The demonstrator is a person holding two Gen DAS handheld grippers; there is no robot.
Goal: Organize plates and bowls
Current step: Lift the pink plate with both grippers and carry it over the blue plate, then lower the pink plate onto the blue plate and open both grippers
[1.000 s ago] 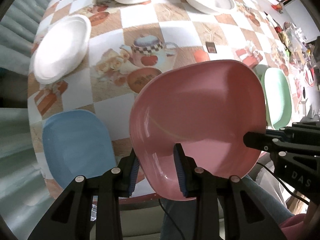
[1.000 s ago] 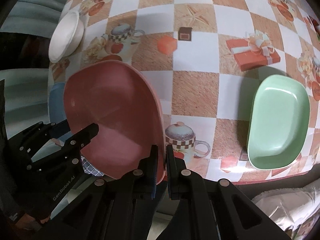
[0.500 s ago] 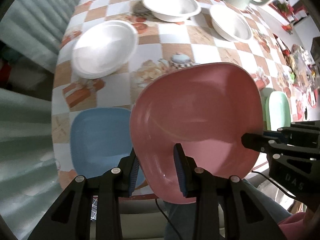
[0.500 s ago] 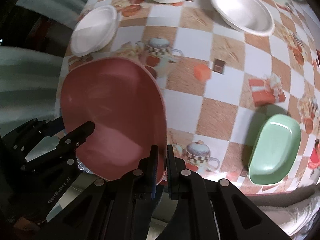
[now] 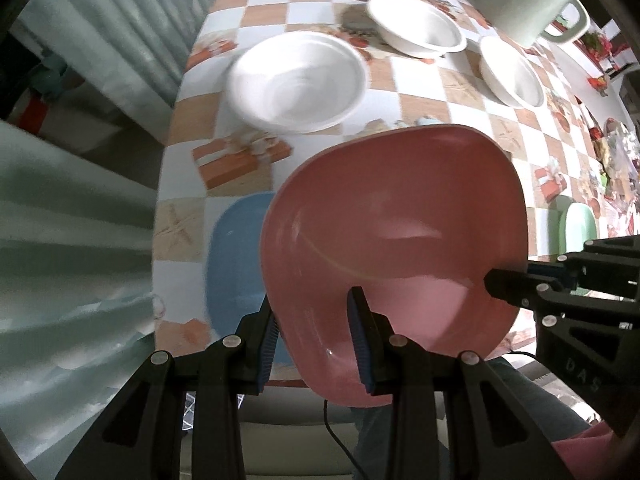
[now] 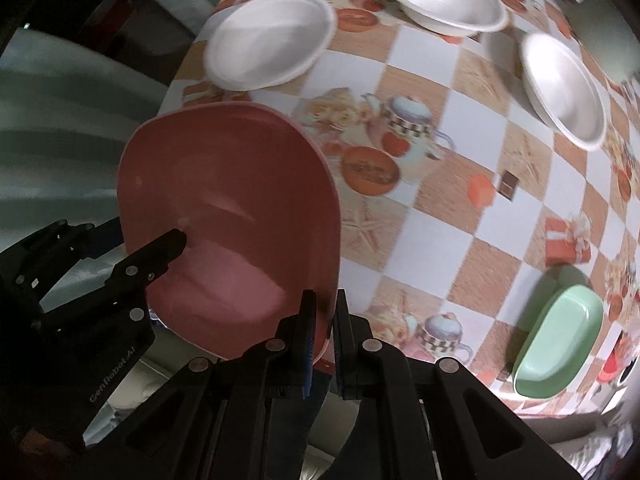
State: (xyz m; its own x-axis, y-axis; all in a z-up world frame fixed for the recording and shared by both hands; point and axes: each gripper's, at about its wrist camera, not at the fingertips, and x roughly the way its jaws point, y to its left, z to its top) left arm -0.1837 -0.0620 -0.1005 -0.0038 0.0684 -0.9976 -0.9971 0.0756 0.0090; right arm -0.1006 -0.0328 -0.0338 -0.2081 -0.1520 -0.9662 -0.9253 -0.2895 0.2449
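- Nearest the cameras, the left gripper [image 5: 316, 336] is clamped on the near-left rim of a pink plate [image 5: 400, 248], its jaws only narrowly apart with the rim between them; the right gripper [image 6: 322, 332] pinches the plate's opposite rim, jaws all but closed.
- The pink plate hangs tilted in the air above the near edge of the checkered table [image 5: 416, 80], carried by both grippers.
- Just beyond and partly under the pink plate's left side lies a blue plate [image 5: 236, 252], flat on the table.
- Well to the pink plate's right, a green dish [image 6: 560, 340] sits near the table edge.
- Farther back stand three white bowls [image 5: 298, 80].
- The step in hand appears to be stacking plates; the next move likely calls for levelling the pink plate over the blue one, lowering it and letting go with both grippers.
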